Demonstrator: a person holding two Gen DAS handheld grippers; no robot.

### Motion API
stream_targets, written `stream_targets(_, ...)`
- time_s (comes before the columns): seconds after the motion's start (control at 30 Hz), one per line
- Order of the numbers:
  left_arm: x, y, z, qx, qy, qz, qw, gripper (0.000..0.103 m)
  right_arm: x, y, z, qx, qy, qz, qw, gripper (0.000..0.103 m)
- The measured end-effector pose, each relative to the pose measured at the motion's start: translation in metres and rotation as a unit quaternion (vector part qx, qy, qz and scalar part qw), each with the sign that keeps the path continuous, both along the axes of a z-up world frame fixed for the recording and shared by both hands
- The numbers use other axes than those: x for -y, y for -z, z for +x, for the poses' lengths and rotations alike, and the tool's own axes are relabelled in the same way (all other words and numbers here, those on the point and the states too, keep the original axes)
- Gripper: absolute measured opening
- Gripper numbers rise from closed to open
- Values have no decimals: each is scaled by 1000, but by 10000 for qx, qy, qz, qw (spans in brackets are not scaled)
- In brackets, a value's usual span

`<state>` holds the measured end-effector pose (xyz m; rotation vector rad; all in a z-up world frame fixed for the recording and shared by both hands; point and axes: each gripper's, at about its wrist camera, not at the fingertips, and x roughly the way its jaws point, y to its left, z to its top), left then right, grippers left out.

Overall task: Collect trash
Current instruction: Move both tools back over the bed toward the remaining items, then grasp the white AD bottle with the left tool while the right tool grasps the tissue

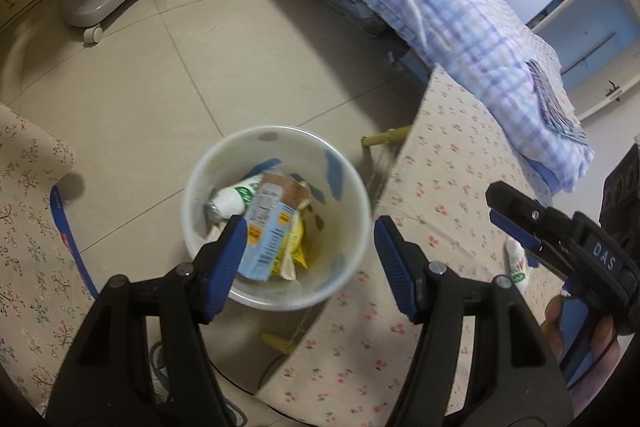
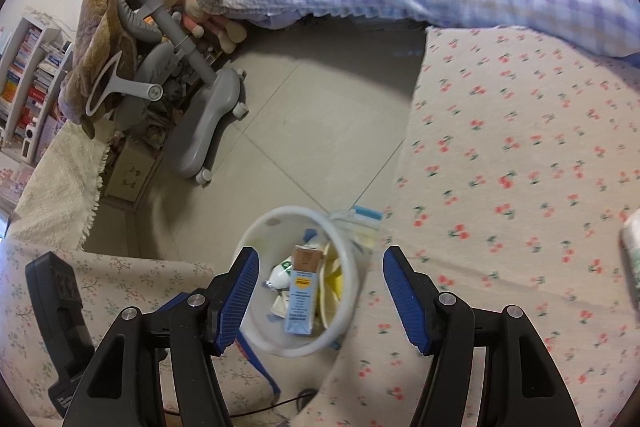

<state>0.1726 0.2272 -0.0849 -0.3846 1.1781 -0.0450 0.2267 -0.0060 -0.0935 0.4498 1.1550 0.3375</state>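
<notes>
Holding cartons and wrappers, the white bin (image 1: 276,219) sits below — both grippers (image 1: 308,251) (image 2: 316,291) spread, empty.

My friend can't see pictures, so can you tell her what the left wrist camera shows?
The open, empty left gripper hangs over a white trash bin on the tiled floor; inside lie a blue carton, a small white bottle and yellow wrappers. Right of it is a flowered tablecloth with another small bottle, beside the right gripper.

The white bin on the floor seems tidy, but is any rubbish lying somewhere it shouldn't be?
Yes. One small white-and-green squeezed tube lies on the cherry-print tablecloth, outside the round white plastic bin, which already holds a similar tube and a blue carton.
</notes>
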Motion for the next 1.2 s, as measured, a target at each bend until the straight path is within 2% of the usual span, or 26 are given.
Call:
stream_targets(0.27,52,-11,-2,98,348,-202,9991,67,44,-28,-24,237,70,-319,9992,66)
stream_targets(0.37,82,-12,0,46,573,-328,9978,67,76,-43,-34,320,134,-650,9973,67)
stream_targets(0.5,126,-13,-1,66,942,-383,9948,67,140,-65,-48,473,396,-1219,9906,72)
stream_targets(0.63,170,-6,-3,-28,1305,-417,9906,67,235,-70,-64,378,1290,-1234,9832,75)
stream_targets(0.77,212,6,-1,-187,1522,-574,9865,67,322,-49,-76,56,2268,-1230,9661,77)
stream_targets(0.87,246,18,0,-302,1662,-665,9834,67,359,-21,-76,-280,2576,-921,9615,77)
stream_targets(1.0,290,32,0,-427,1838,-810,9787,67,386,14,-76,-689,2751,-695,9564,77)
stream_targets(1.1,322,44,2,-534,1952,-858,9756,67,400,29,-79,-825,2851,-562,9533,77)
stream_targets(1.2,348,53,7,-549,2038,-691,9750,67,405,43,-78,-944,2825,-419,9537,77)
